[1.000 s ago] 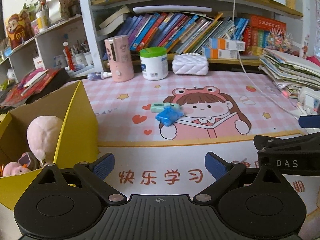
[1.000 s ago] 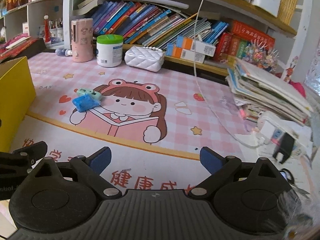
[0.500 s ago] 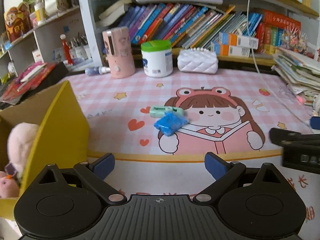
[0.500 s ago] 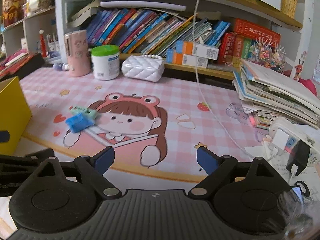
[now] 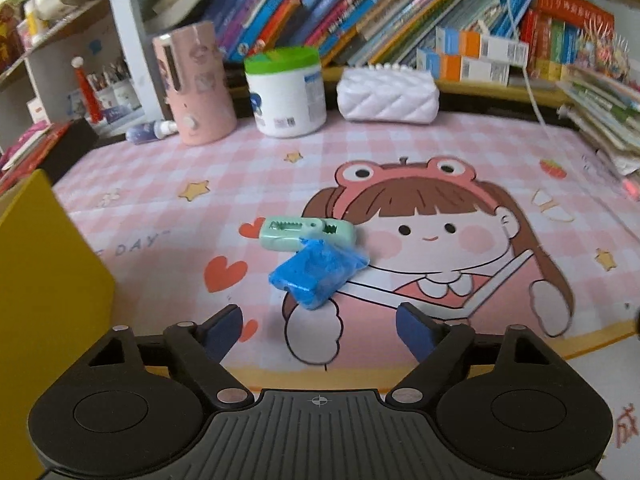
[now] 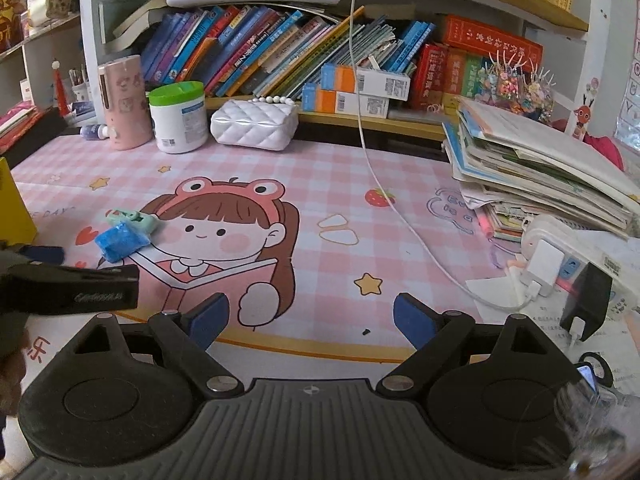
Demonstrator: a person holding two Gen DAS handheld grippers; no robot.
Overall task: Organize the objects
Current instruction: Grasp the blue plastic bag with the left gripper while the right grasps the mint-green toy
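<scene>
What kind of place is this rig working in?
Likely a child's study desk at home: a cartoon desk mat, a shelf of leaning children's books, and a stack of workbooks.

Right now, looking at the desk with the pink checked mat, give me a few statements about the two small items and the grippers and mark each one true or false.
1. The crinkly blue plastic packet lies against the mint green plastic case. True.
2. The left gripper is shut on the blue packet. False: it is open, short of the packet.
3. The white tub with the green lid stands between the pink cylinder and the white quilted purse. True.
4. The right gripper holds the mint case. False: it is open and empty.
5. The white cable runs across the mat. True.
</scene>
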